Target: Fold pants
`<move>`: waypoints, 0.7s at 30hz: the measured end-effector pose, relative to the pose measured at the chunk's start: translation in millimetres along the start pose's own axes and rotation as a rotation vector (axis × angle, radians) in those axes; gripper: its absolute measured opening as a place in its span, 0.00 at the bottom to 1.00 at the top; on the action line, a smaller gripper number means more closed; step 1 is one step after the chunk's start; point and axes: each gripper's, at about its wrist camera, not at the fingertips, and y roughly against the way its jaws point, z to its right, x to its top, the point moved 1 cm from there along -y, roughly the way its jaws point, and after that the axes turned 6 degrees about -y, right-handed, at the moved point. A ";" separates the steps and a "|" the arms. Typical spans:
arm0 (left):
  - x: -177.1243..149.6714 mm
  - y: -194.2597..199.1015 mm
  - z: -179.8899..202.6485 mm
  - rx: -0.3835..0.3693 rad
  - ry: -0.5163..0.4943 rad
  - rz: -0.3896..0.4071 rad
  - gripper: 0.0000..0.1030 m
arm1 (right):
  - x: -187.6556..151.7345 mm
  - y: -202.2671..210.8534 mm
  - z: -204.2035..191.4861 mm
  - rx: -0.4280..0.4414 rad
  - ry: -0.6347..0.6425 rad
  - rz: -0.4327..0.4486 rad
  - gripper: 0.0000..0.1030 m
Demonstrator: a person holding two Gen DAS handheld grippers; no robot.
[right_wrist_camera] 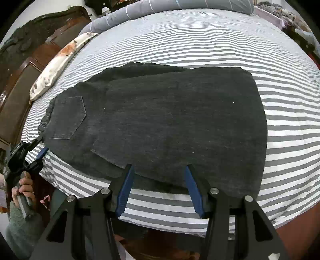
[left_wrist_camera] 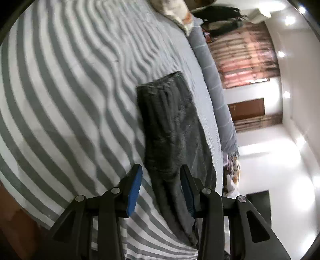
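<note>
Dark grey denim pants (right_wrist_camera: 160, 120) lie folded on the striped bed sheet (right_wrist_camera: 200, 46), back pocket at the left. In the left wrist view the pants (left_wrist_camera: 172, 128) run away from me near the bed's edge. My left gripper (left_wrist_camera: 161, 170) is open, its jaws straddling the near end of the pants. It also shows in the right wrist view (right_wrist_camera: 38, 152) at the pants' waist end, held by a hand. My right gripper (right_wrist_camera: 159, 169) is open and empty, its fingertips at the near edge of the pants.
A patterned pillow (right_wrist_camera: 58, 64) and a grey bolster (right_wrist_camera: 160, 8) lie along the bed's far sides. A dark wooden headboard (right_wrist_camera: 26, 66) stands at the left. The bed edge is just below my right gripper. Shiny white floor (left_wrist_camera: 270, 160) lies beside the bed.
</note>
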 end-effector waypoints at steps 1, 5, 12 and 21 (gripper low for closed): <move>1.4 0.9 -3.2 -0.010 0.010 0.011 0.40 | 0.1 -0.6 -2.0 -0.001 0.000 0.001 0.49; 8.8 -6.8 -10.1 -0.038 0.023 0.015 0.40 | 4.6 -5.1 -8.5 -0.013 -0.004 0.009 0.49; 30.2 -24.7 -11.4 -0.106 0.033 0.030 0.40 | 7.9 -7.5 -18.8 -0.001 -0.018 0.037 0.49; 32.7 -27.0 12.0 -0.032 -0.051 0.058 0.17 | 8.3 -13.8 -23.3 0.022 -0.022 0.038 0.49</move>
